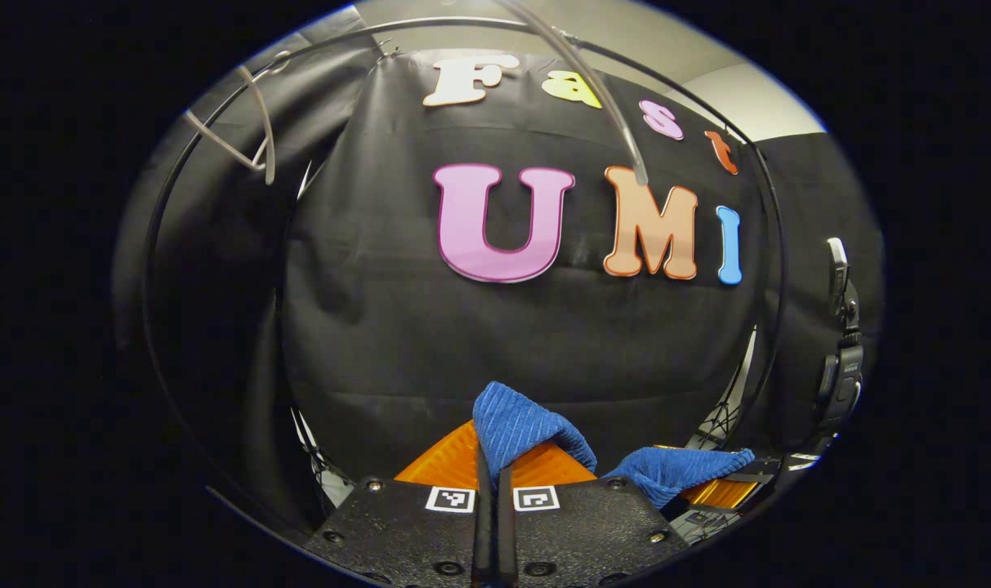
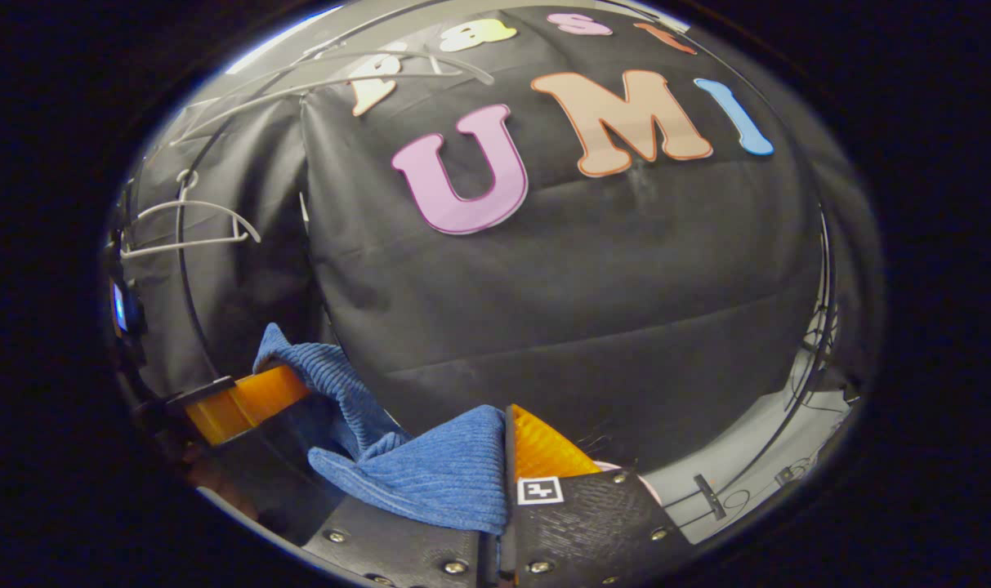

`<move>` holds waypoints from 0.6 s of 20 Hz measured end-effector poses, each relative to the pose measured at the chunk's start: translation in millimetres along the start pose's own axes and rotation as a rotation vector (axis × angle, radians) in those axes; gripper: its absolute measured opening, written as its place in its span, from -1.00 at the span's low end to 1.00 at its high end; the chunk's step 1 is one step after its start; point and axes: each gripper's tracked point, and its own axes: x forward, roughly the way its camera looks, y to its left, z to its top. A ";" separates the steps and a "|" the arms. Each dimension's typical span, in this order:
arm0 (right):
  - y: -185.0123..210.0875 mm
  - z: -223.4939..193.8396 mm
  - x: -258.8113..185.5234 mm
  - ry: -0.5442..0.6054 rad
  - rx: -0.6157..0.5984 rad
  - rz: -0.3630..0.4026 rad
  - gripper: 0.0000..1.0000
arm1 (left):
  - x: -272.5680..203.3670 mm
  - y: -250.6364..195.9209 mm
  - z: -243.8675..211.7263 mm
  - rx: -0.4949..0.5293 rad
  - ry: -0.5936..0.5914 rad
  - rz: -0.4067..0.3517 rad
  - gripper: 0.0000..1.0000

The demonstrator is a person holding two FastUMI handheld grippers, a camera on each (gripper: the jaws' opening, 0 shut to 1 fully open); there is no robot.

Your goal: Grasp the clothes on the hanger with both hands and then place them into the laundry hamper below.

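1. blue ribbed garment (image 1: 518,425) is off the hanger and held up between both grippers; one bunch sticks up from the near fingers in the left gripper view, another fold (image 1: 675,472) reaches right toward the other gripper; in the right gripper view the same cloth (image 2: 430,478) drapes over the near fingers and runs left to the far gripper.
2. left gripper (image 1: 495,482): jaws nearly closed, cloth pinched between both fingers; it also shows far left in the right gripper view (image 2: 242,400), clamped on a corner of the cloth.
3. right gripper (image 2: 503,498): fingers pressed together, cloth caught in the seam and spilling over the left finger; seen from the left gripper view it sits low right (image 1: 720,490) under the fold.
4. empty white hangers (image 2: 189,224) hang on the curved black rail (image 1: 156,269), upper left, well apart from the cloth; another hanger arm (image 1: 601,98) crosses the top.
5. progress, my read: two-handed grasp and removal done; lowering and release into the hamper left; hamper location can't tell.
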 end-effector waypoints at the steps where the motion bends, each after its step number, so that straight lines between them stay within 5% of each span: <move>1: -8.2 -10.6 1.7 0.014 -0.015 -0.024 -0.89 | 3.6 3.4 -13.0 -0.016 0.016 0.006 -0.94; 12: -75.1 -79.7 3.9 0.121 -0.130 -0.280 -0.84 | 24.7 27.8 -177.7 -0.021 0.382 0.054 -0.92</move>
